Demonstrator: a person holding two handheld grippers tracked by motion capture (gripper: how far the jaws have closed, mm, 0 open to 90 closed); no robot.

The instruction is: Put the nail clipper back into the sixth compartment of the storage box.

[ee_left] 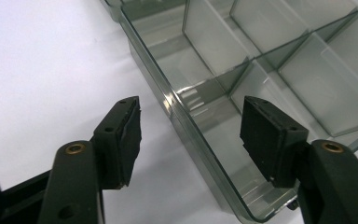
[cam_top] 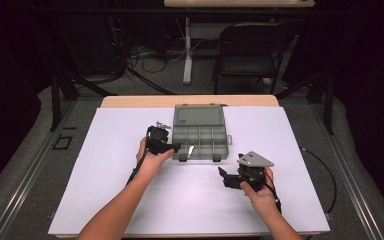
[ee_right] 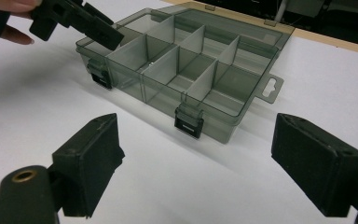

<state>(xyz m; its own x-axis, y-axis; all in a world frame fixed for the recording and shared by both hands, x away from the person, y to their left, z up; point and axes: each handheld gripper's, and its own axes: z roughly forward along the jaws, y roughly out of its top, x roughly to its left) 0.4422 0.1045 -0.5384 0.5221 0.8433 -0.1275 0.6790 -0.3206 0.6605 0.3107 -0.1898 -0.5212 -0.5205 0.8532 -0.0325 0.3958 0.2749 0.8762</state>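
A smoky clear plastic compartment box (cam_top: 200,135) lies open on the white table cover, its lid (cam_top: 199,116) laid back flat and its several compartments looking bare. My left gripper (cam_top: 173,147) is at the box's near left corner. In the left gripper view its jaws (ee_left: 191,102) stand apart on either side of the box's left wall (ee_left: 168,98), one pad outside and one inside, neither touching. My right gripper (cam_top: 223,176) rests lower right of the box, open, aimed at the box (ee_right: 182,70) with nothing between its jaws (ee_right: 196,119). The left gripper (ee_right: 81,21) also shows there.
Two black latches (ee_right: 189,122) hang on the box's front wall. The white cover (cam_top: 130,200) spreads wide around the box. A wooden table edge (cam_top: 190,101) lies behind it. Beyond stand a folding chair (cam_top: 252,52) and floor cables. A cable (cam_top: 330,175) trails at right.
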